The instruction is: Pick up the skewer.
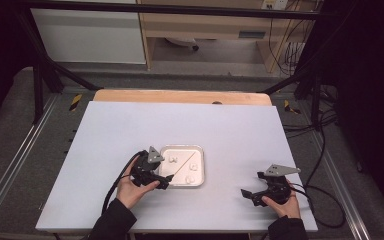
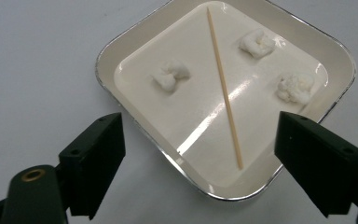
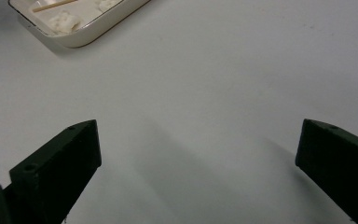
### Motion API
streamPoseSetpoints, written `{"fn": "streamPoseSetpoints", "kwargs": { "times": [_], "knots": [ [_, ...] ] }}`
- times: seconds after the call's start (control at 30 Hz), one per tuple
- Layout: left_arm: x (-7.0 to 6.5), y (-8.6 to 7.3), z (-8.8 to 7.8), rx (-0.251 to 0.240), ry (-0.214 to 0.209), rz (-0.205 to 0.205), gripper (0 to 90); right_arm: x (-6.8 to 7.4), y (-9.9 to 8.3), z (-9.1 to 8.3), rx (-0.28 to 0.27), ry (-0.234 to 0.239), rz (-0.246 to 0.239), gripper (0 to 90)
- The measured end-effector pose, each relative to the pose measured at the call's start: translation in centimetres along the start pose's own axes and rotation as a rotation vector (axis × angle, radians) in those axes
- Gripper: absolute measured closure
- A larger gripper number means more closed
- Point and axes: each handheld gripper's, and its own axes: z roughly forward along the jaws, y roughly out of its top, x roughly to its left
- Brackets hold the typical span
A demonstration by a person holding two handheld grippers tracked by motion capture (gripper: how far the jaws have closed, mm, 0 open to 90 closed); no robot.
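A small square cream tray (image 2: 121, 37) with a metal rim lies on the white table (image 1: 130, 130). In it are a thin wooden skewer (image 2: 223, 84) lying diagonally and three white fluffy lumps (image 2: 170, 75), (image 2: 257, 43), (image 2: 294, 87). My left gripper (image 2: 198, 140) hovers at the tray's near-left corner (image 1: 162, 181), open, with the skewer's near end showing between its jaws and nothing touched. My right gripper (image 3: 198, 140) rests open over bare table to the right of the tray (image 1: 247, 195). The tray's corner (image 3: 98, 32) shows at the upper left of the right gripper view.
A wooden strip (image 1: 180, 96) runs along the table's far edge. Black frame bars (image 1: 45, 75) and cables (image 1: 325, 150) flank the table. A person's hands and dark sleeves (image 1: 112, 220) come in from the front edge.
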Motion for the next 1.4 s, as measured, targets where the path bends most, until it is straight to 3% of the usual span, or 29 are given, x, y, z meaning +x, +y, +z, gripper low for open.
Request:
{"fn": "streamPoseSetpoints", "kwargs": {
  "times": [0.33,0.8,1.4],
  "knots": [
    [-0.8,0.5,1.5,0.024,-0.023,-0.025,38.2,0.0,0.0,0.1,0.002,0.0,0.005,0.7],
    [-1.6,0.5,2.7,0.037,-0.043,-0.024,69.7,0.1,0.0,0.1,0.0,0.003,0.005,0.7],
    [-2.1,0.4,3.2,0.04,-0.005,-0.043,85.3,0.0,0.0,0.0,-0.001,0.003,0.002,0.8]
  ]
}}
